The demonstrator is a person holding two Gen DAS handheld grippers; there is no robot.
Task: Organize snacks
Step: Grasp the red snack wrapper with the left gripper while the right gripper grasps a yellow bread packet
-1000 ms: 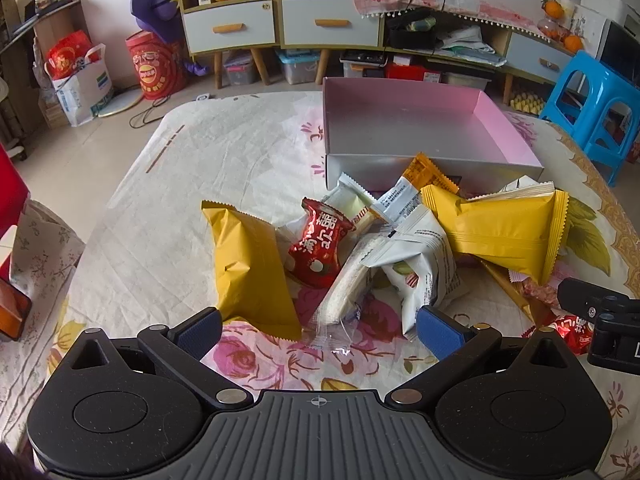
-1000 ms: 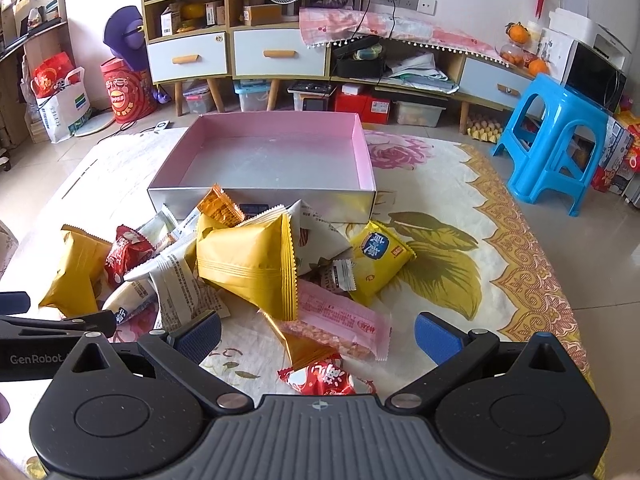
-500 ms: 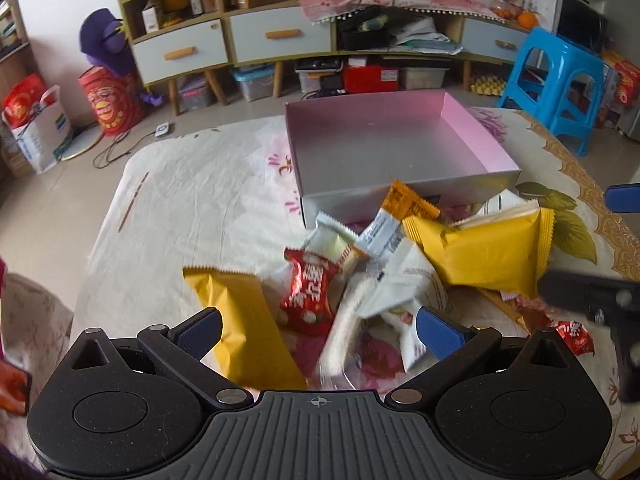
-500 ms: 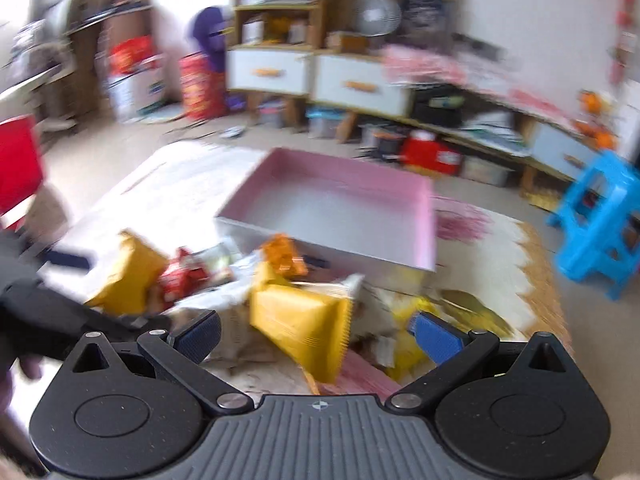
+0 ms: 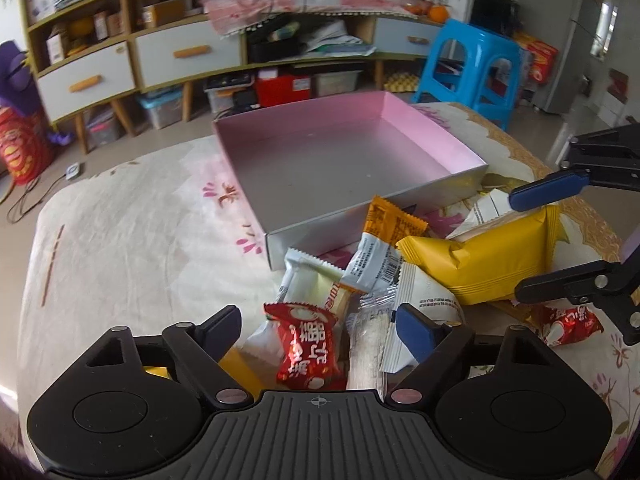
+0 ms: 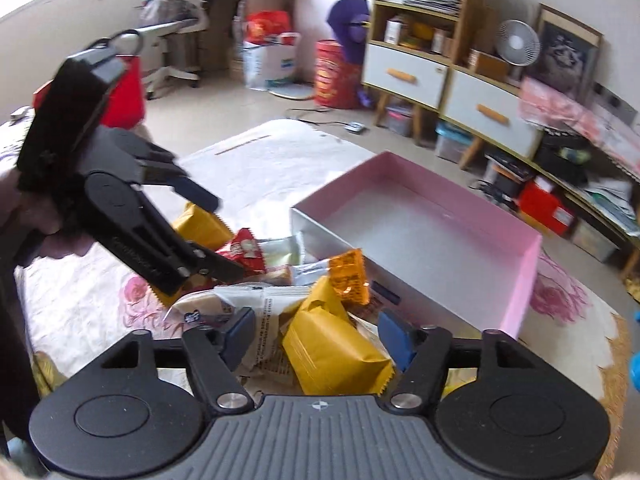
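The pink box (image 5: 344, 160) lies empty in the upper middle of the left wrist view, the snack pile spilling from its near wall toward the bottom of the frame on the floral worktop (image 5: 132, 232).

The left hand-held gripper (image 5: 318, 326) points steeply down with the red packet (image 5: 308, 344) between its half-open jaws, which have just been closing; the pads are not yet on it.

In the right wrist view, the right hand-held gripper (image 6: 316, 334) straddles the yellow pack (image 6: 332, 344) at lower centre, its long axis running toward the box at upper right. Its jaws have also just been closing and are not pressing.
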